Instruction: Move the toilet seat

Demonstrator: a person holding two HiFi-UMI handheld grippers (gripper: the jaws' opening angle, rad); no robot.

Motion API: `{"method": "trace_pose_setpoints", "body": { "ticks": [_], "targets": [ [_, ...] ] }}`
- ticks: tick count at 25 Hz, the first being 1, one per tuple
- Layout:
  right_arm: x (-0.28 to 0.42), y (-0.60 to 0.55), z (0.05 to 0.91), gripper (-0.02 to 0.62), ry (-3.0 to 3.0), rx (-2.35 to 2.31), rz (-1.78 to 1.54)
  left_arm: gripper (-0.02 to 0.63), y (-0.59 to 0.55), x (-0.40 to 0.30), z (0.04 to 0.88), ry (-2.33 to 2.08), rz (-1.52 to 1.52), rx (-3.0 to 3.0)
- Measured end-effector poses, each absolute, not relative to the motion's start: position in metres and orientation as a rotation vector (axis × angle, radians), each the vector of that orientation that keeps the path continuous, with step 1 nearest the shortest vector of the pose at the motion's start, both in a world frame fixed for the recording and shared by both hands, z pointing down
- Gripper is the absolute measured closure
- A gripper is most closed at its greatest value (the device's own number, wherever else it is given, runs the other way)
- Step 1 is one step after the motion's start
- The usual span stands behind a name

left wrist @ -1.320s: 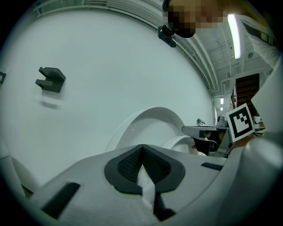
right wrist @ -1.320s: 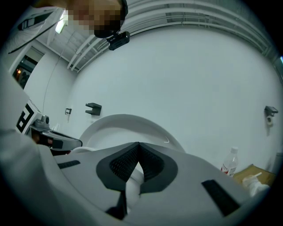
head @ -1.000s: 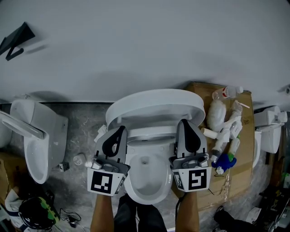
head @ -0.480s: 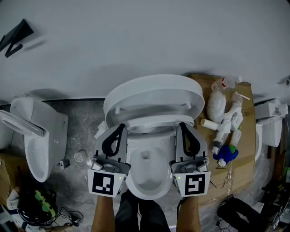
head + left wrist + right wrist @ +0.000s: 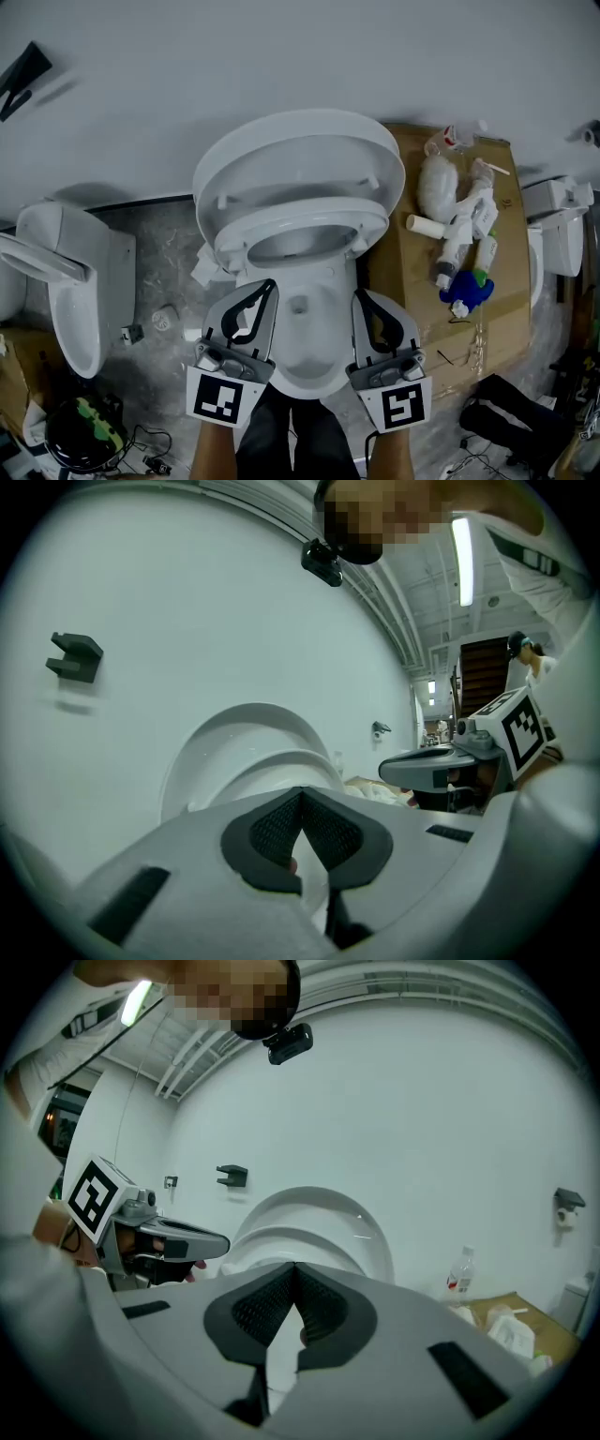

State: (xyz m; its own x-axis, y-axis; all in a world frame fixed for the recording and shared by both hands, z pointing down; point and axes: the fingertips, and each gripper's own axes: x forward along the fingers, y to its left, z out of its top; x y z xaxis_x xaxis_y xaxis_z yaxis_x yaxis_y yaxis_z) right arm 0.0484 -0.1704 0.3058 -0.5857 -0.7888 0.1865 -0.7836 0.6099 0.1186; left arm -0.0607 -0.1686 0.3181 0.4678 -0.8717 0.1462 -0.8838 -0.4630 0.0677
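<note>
Left gripper first: jaws pressed together with nothing between them, and its own view shows the dark pads meeting at a point. The right gripper is the same, clamped shut and empty. From above, they sit either side of the toilet bowl, tips pointing toward the far wall. Just beyond them is the toilet seat, tilted up off the bowl. The lid is raised behind it, nearer the wall. Both gripper views show seat and lid as two nested white arcs past the tips, with neither gripper touching them.

Only the head view shows the floor. There's a cardboard box right of the bowl with white bottles and tubes and a blue object on it, and a second toilet on the left. Each gripper view shows the other gripper alongside, and the right gripper view also shows a clear bottle standing by the wall. A black bracket is on the wall at far left.
</note>
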Motion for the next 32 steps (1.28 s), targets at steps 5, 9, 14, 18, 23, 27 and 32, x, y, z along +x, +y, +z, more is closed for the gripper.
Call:
{"method": "trace_pose_setpoints", "body": {
  "ticks": [5,9,14,18,23,27,32],
  "targets": [
    [0.058,-0.144,0.322,0.584,-2.603,1.291,0.029,0.597,-0.143,-0.044,0.33,-1.458,0.187,2.62],
    [0.062,-0.124,0.338,0.584,-2.598,1.285,0.08,0.597,-0.122,-0.033,0.342,-1.401,0.205,2.643],
    [0.067,-0.102,0.348,0.584,-2.599,1.279,0.116,0.597,-0.1,-0.023,0.354,-1.36,0.215,2.649],
    [0.07,-0.089,0.349,0.585,-2.597,1.278,0.122,0.598,-0.086,-0.017,0.359,-1.338,0.236,2.655],
    [0.074,-0.081,0.348,0.584,-2.597,1.288,0.114,0.598,-0.076,-0.013,0.36,-1.326,0.248,2.669],
    [0.075,-0.076,0.346,0.586,-2.6,1.286,0.109,0.597,-0.072,-0.011,0.359,-1.333,0.25,2.661],
    [0.078,-0.073,0.344,0.586,-2.595,1.283,0.101,0.597,-0.069,-0.009,0.357,-1.335,0.24,2.651]
  ]
}}
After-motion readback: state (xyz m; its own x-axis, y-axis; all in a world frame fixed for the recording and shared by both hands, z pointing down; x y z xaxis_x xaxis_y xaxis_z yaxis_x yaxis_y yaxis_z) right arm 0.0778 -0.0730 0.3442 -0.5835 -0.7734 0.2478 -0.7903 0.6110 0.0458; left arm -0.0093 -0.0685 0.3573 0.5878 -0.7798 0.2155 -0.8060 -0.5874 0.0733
